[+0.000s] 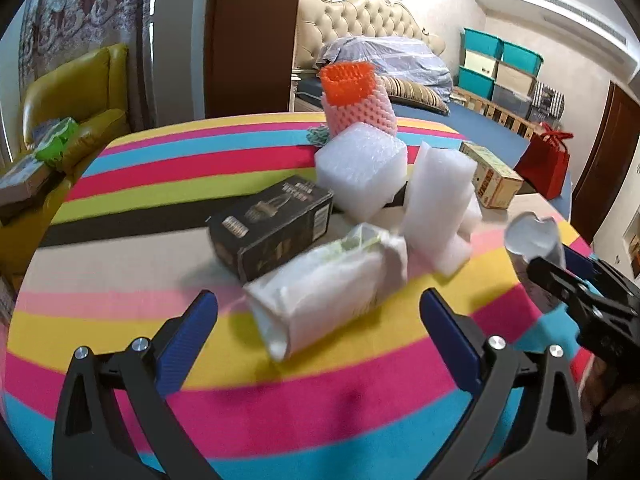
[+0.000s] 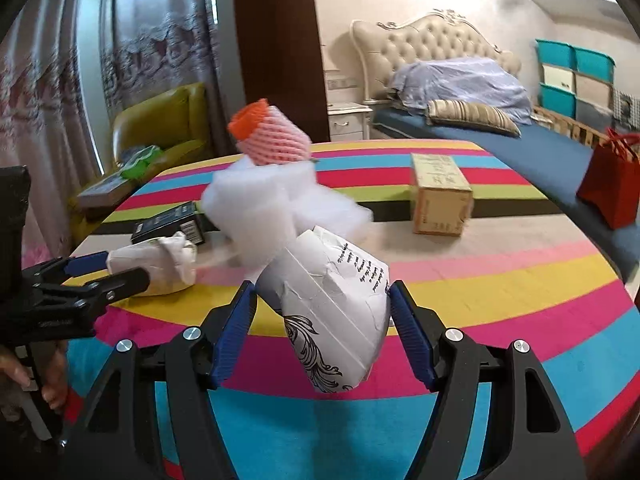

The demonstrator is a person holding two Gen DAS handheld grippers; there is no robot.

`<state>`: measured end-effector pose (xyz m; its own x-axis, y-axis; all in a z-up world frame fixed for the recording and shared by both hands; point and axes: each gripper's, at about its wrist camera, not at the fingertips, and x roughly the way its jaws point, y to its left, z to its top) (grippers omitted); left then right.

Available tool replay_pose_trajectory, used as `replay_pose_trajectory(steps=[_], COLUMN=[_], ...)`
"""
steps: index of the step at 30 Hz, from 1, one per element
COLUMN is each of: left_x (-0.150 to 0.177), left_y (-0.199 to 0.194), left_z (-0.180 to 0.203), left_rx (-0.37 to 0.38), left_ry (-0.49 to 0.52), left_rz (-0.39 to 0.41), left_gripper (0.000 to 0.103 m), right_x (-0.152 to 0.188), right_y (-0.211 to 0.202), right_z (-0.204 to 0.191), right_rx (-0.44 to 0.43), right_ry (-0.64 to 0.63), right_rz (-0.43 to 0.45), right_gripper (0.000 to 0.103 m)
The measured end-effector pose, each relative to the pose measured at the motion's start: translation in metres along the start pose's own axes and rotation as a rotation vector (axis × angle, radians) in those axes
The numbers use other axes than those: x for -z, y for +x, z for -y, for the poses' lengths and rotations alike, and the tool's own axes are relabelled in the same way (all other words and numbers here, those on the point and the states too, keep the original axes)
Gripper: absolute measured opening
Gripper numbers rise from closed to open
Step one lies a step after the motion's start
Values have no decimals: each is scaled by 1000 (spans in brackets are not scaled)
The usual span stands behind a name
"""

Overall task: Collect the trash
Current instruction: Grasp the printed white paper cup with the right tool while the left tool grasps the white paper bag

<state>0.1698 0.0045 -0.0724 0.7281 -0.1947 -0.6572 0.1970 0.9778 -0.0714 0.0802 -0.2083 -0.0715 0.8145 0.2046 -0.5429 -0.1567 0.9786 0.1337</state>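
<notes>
A crumpled white paper bag (image 1: pixel 328 280) lies on the striped tablecloth (image 1: pixel 160 184). My left gripper (image 1: pixel 318 312) stands open around the bag's near end, its blue pads well clear of it. The right wrist view shows the same gripper (image 2: pixel 124 267) at the left with the bag (image 2: pixel 160 268) by its tips. My right gripper (image 2: pixel 322 300) is shut on a crushed white paper cup (image 2: pixel 336 312) with black print, a pad against each side. In the left wrist view that gripper (image 1: pixel 554 260) holds the cup (image 1: pixel 532 236) at the table's right edge.
Behind the bag lie a black box (image 1: pixel 272 224), white foam blocks (image 1: pixel 360 172), a pink foam net with an orange one inside (image 1: pixel 356 96) and a cardboard box (image 1: pixel 492 176). A yellow armchair (image 1: pixel 80 96) stands left, a bed and a red bag (image 1: pixel 548 164) behind.
</notes>
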Motion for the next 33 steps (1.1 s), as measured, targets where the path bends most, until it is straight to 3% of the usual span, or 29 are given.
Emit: replay_pose_trajectory(steps=[5, 6, 7, 8, 10, 12, 15, 19, 20, 22, 23, 27, 33], left_x=[-5, -4, -3, -1, 1, 5, 14, 21, 23, 25, 25, 22, -5], left_y=[27, 29, 31, 33, 30, 27, 21, 7, 5, 1, -4, -15, -4], left_z=[19, 22, 26, 30, 33, 34, 31, 39, 41, 40, 37, 31, 33], left_rx=[7, 19, 42, 26, 22, 69, 77, 51, 55, 58, 65, 78, 33], left_ry=[67, 79, 101, 124, 139, 116, 77, 116, 119, 105, 88, 32, 74], left_rz=[-93, -100, -115, -115, -98, -94, -63, -9, -12, -13, 1, 10, 24], left_gripper=[82, 69, 46, 42, 15, 7, 7, 11, 17, 54, 58, 62, 63], right_x=[4, 4, 5, 6, 8, 10, 13, 12, 12, 12, 12, 13, 13], right_y=[0, 0, 1, 1, 2, 4, 7, 7, 7, 7, 8, 8, 7], right_z=[8, 9, 11, 12, 12, 12, 13, 12, 13, 14, 15, 16, 16], right_rx=[-9, -11, -11, -14, -16, -17, -18, -17, -19, -21, -24, -27, -27], right_ry=[25, 28, 33, 37, 42, 38, 46, 45, 49, 54, 57, 63, 63], right_rz=[6, 7, 8, 6, 3, 1, -9, -10, -10, -12, -11, -11, -11], right_gripper=[66, 66, 66, 66, 66, 66, 66, 66, 66, 66, 66, 66, 66])
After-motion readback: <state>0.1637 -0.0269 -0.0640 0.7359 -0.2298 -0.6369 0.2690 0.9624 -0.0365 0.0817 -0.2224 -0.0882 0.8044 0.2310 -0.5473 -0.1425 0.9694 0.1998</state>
